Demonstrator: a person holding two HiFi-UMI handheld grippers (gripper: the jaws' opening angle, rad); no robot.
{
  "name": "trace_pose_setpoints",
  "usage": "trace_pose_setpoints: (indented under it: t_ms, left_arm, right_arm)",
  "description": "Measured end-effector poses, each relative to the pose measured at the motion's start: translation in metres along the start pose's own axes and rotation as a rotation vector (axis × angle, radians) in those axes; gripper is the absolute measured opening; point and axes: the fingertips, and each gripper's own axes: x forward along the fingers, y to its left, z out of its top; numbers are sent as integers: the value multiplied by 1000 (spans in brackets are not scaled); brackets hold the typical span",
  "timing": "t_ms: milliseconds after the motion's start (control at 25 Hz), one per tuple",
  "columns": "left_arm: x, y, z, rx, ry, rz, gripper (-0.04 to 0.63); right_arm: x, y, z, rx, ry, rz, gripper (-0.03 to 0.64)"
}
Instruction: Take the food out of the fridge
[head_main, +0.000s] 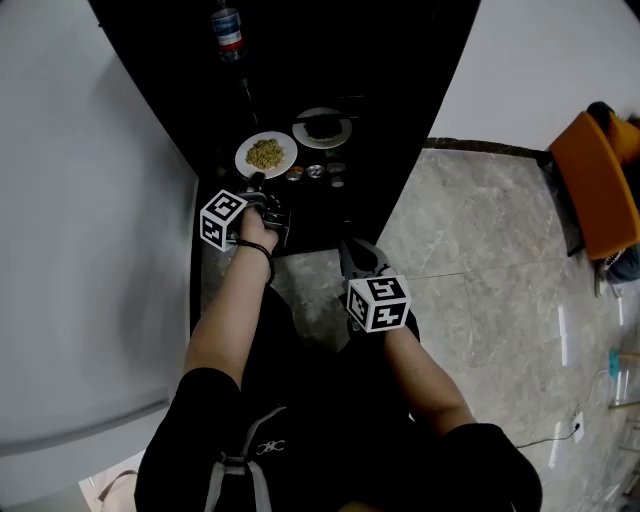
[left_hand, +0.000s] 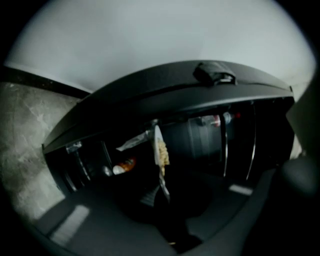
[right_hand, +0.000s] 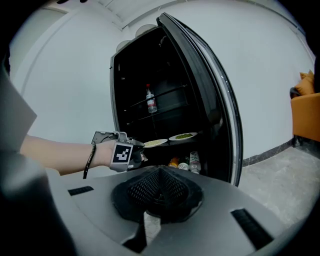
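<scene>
The left tool (head_main: 258, 183) pinches the rim of the noodle plate (head_main: 266, 154), not yet lifted from the fridge (head_main: 420, 100); the second plate (head_main: 320, 128) waits, and the right tool (head_main: 355, 256) is pressed together, empty.

Orange armchair (head_main: 600, 180) on marble floor (head_main: 480, 260)

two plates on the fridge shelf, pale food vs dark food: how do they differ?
The pale-food plate holds yellowish food; the dark-food plate holds dark greenish food. The pale-food plate sits nearer the front, the dark-food plate behind to its right. The left gripper grips the pale-food plate's rim in its jaws; the dark-food plate is untouched. Both round, white, apparently same shelf.
</scene>
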Motion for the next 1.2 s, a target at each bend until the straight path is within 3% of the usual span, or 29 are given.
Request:
trace_pose_setpoints:
  t_ms: [240,440,600,1040,1200]
  left_arm:
    - [6,2,3,15,-17,-18,105]
    - [12,0,5,42,-23,0,44]
    - [7,-2,1,6,-17,-12,11]
    - [-28,-4,-17,-116,31,-42,11]
    - [-45,-12,-26,-145,74,-45,11]
  right_arm:
    - [-3,2,-8,-12,19,-3,-8]
    - [-11,-5,-16,-15,33,-19,-8]
    - [-14,-10,-17,-9,31,-23,-8]
    - [0,-4,-18,6,30,12,-8]
    - [12,2,1,3,21,21,-8]
